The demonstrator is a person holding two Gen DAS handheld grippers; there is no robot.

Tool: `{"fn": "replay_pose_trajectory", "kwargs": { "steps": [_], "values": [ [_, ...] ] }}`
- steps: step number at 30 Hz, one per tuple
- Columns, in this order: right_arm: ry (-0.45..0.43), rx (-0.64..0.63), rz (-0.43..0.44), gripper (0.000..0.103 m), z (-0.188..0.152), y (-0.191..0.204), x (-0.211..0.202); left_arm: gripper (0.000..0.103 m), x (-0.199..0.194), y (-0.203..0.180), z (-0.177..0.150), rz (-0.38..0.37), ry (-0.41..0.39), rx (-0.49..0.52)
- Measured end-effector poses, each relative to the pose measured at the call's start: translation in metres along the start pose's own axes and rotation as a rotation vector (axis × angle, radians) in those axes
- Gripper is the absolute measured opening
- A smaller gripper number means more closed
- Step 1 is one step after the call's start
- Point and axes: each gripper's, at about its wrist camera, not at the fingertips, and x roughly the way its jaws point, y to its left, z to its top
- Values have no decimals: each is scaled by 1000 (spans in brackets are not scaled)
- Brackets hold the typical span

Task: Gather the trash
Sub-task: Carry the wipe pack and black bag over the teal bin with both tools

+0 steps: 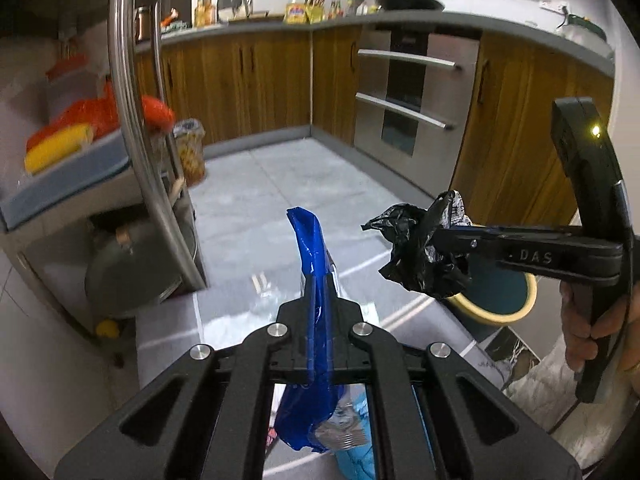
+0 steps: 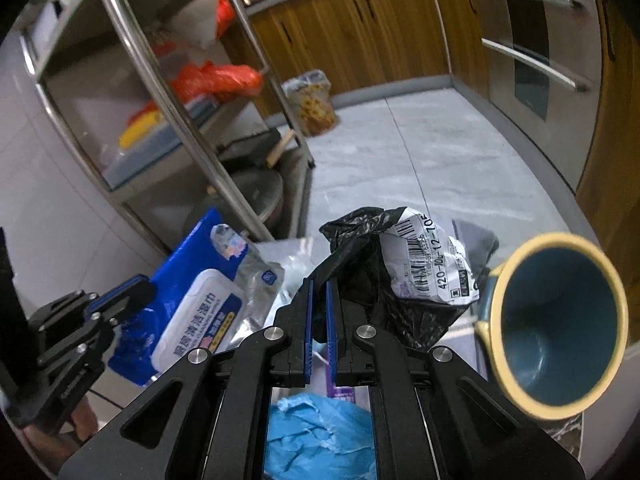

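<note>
Each hand-held gripper is clamped on trash, the left hand-held gripper (image 1: 320,280) pinching a blue wipes packet (image 2: 192,300) and the right hand-held gripper (image 2: 319,280) a crumpled black bag (image 2: 360,248), both lifted apparently for carrying to disposal.

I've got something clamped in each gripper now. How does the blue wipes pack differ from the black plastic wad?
The blue wipes pack, in the left gripper, is glossy blue and flat, with a white flip lid; the black plastic wad, in the right gripper, is crumpled and shapeless. The wad carries a white barcode label; the pack shows printed text on its lid. Both hang clamped, off the floor.
</note>
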Motion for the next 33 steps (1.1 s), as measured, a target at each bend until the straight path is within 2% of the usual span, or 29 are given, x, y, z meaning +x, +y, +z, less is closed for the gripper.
{"fn": "replay_pose_trajectory", "kwargs": {
  "steps": [5, 8, 18, 22, 28, 30, 33],
  "values": [
    [-76, -33, -22, 7, 11, -7, -28, 3, -2, -10, 12, -26, -48, 24],
    [-81, -20, -29, 7, 13, -18, -33, 3, -2, -21, 18, -31, -65, 51],
    [-90, 61, -85, 7, 24, -75, -59, 3, 24, -72, 44, -163, -71, 102],
    [-93, 106, -134, 7, 24, -109, -72, 3, 38, -96, 53, -221, -63, 126],
    [-104, 195, -263, 7, 20, -175, -93, 3, 69, -148, 58, -300, -24, 198],
    [-90, 236, -307, 7, 17, -201, -94, 3, 80, -165, 58, -322, -12, 222],
    [-32, 329, -321, 7, 12, -235, -80, 3, 102, -191, 57, -353, 4, 252]
  ]
}}
